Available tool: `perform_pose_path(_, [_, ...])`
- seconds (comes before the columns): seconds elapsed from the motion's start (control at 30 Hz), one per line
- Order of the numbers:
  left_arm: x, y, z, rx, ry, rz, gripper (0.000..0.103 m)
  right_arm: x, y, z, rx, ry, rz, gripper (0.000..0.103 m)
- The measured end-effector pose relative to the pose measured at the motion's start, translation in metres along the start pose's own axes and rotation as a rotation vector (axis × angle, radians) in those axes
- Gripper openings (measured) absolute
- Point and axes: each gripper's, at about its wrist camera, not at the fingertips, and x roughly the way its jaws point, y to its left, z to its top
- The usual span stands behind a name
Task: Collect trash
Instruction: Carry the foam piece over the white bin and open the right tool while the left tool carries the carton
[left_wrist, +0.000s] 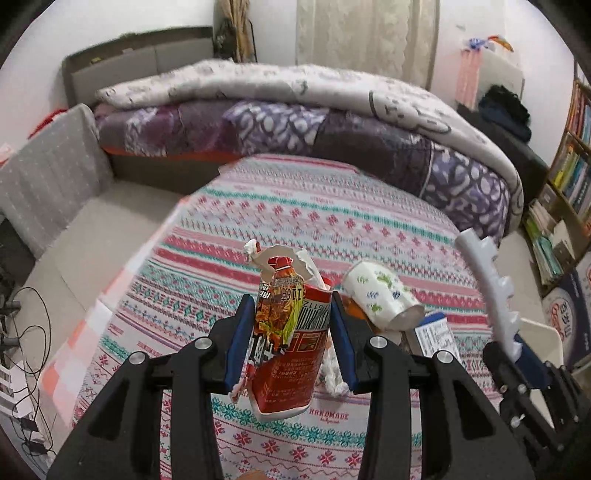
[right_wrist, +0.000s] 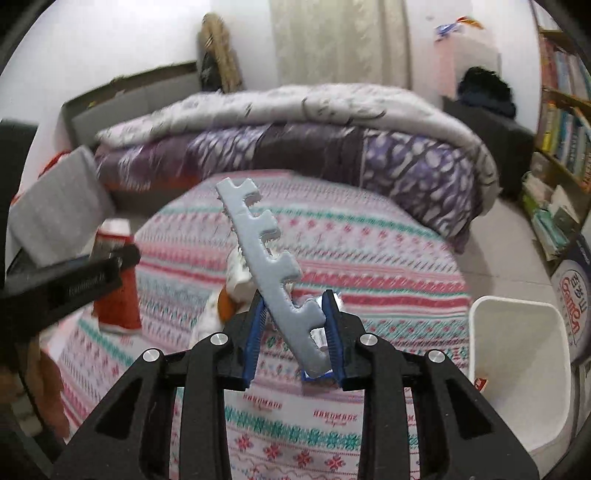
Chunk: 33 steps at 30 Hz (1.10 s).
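Bedroom table with a patterned cloth (left_wrist: 280, 206) fills both views. My left gripper (left_wrist: 291, 332) grips a torn red carton (left_wrist: 288, 362), my right gripper (right_wrist: 295, 332) a notched foam strip (right_wrist: 266, 258). Both are lifted but not yet binned; the white bin (right_wrist: 517, 369) waits lower right, and a paper cup (left_wrist: 384, 295) still lies mid-frame on the cloth.

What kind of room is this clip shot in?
Most likely a bedroom in a home. A bed with a patterned sheet fills the view, a folded purple quilt is piled across it, and a bookshelf stands on the right. A white bin sits beside the bed.
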Motion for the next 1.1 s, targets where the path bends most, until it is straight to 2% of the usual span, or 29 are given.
perform_pose_path(0.13, [-0.014,-0.007,0.000,-0.005,-0.083,0.029,0.041,-0.003,-0.010,0.006,0.036,-0.056,-0.034,0.029])
perform_pose_path(0.3, [-0.025,-0.014,-0.001,-0.011,-0.142,0.047,0.041,-0.008,-0.022,0.010,0.068,-0.093,-0.063,0.029])
perform_pose_path(0.6, [-0.037,-0.030,-0.001,-0.016,-0.173,0.038,0.041,-0.016,-0.036,0.013,0.095,-0.134,-0.098,0.030])
perform_pose_path(1.1, [-0.055,-0.076,-0.005,0.034,-0.212,-0.004,0.042,-0.040,-0.070,0.016,0.153,-0.172,-0.136,0.030])
